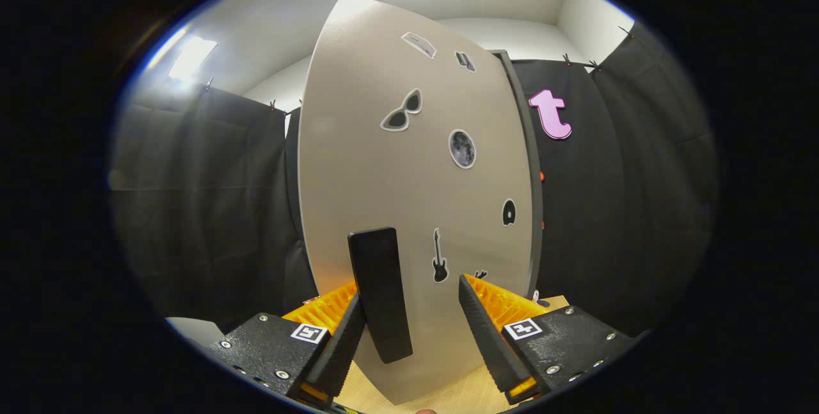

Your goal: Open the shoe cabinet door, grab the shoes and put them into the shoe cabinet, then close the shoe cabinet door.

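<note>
The shoe cabinet door (409, 196) is a tall beige panel with small stickers, standing close in front of me. Its black upright handle (381, 292) sits between the fingers of my gripper (411, 292). The left finger (345, 337) lies right against the handle's left side, while the right finger (486, 331) stands well clear of it. The jaws are open and do not clamp the handle. A dark grey cabinet edge (528, 171) runs along the door's right side. I cannot tell whether the door is swung out or flush.
A light wooden surface (448, 395) lies under the door and fingers. Black cloth walls (205, 209) hang to the left and right of the cabinet. Small orange bits (541, 176) show beside the cabinet's right edge.
</note>
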Demonstrator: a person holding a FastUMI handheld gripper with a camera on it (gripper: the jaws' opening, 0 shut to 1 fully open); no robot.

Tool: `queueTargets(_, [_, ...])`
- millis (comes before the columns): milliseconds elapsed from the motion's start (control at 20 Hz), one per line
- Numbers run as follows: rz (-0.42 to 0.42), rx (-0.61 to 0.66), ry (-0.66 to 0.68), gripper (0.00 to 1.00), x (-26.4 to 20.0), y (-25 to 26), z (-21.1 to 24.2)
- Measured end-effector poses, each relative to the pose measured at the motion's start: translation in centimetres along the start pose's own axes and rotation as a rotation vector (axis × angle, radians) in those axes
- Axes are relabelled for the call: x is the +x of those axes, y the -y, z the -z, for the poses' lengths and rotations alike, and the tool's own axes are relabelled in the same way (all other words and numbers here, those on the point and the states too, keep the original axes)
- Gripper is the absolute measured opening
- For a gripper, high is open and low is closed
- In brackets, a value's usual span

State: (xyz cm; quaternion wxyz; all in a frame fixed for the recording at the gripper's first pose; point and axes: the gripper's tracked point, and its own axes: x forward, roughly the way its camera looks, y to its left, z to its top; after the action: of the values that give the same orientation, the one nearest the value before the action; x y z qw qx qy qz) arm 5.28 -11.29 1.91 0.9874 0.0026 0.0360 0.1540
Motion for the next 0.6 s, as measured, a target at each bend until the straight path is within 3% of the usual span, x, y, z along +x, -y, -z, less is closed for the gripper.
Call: queueTargets(600, [0.040, -0.035, -0.017, 0.89, 3.1, -1.2, 0.4])
